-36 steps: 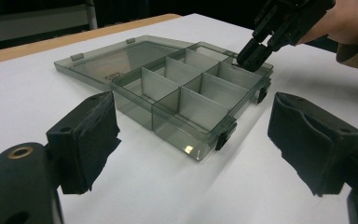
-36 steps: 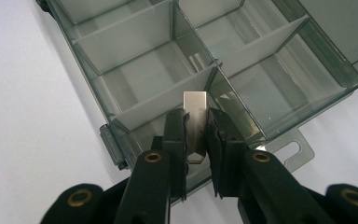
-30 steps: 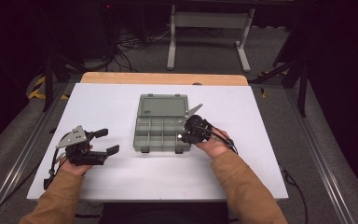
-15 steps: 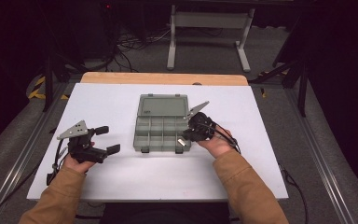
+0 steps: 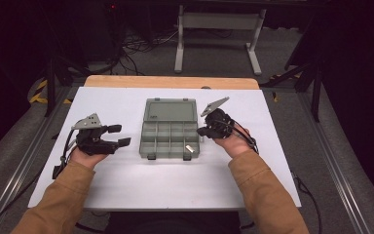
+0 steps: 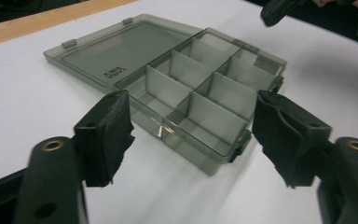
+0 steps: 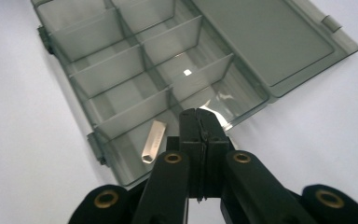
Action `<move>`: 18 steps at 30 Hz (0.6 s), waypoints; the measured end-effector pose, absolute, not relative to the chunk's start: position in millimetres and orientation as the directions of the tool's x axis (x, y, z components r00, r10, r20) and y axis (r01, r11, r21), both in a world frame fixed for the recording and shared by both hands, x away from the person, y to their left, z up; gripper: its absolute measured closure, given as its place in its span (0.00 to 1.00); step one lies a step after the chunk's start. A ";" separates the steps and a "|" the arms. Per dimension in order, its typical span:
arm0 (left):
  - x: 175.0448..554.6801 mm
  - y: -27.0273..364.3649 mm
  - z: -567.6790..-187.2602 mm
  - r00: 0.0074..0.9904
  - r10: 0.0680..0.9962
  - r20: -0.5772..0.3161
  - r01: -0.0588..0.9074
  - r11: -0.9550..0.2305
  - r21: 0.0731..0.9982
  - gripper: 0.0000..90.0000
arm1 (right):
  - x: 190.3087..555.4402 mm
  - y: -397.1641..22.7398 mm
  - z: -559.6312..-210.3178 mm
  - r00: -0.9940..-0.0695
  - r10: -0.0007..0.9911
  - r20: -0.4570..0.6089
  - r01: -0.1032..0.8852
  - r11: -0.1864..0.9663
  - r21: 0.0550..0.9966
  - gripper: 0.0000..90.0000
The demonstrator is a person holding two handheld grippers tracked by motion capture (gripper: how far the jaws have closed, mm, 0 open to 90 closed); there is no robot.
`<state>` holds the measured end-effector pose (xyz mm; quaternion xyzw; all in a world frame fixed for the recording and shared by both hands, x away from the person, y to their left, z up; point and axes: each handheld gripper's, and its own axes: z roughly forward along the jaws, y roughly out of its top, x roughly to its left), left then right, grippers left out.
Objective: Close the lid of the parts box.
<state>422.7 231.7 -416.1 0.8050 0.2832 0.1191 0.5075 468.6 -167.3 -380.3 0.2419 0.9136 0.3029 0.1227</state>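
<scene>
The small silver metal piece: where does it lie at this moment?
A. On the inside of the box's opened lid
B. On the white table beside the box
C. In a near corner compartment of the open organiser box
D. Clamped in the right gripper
C: the silver metal piece lies flat in a near corner compartment of the open organiser box; the right gripper is shut and empty beside it.

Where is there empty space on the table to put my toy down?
Bare white table lies in front of the grey box, between the sleeves, and along the far corners. It is crowded beside the box, where the left tongs and right tongs are.
</scene>
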 end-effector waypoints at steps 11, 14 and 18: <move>454.8 220.0 -407.1 0.796 0.602 -0.059 0.374 -0.414 0.830 0.72 | 490.2 -170.7 -376.5 -0.841 0.532 -0.098 0.367 0.694 0.619 1.00; 464.0 217.3 -407.5 0.795 0.604 -0.048 0.385 -0.442 0.810 0.85 | 496.8 -171.0 -376.2 -0.837 0.538 -0.100 0.373 0.695 0.614 1.00; 474.9 214.6 -408.0 0.790 0.612 -0.045 0.403 -0.463 0.789 1.00 | 506.3 -172.1 -377.2 -0.835 0.541 -0.103 0.375 0.695 0.614 1.00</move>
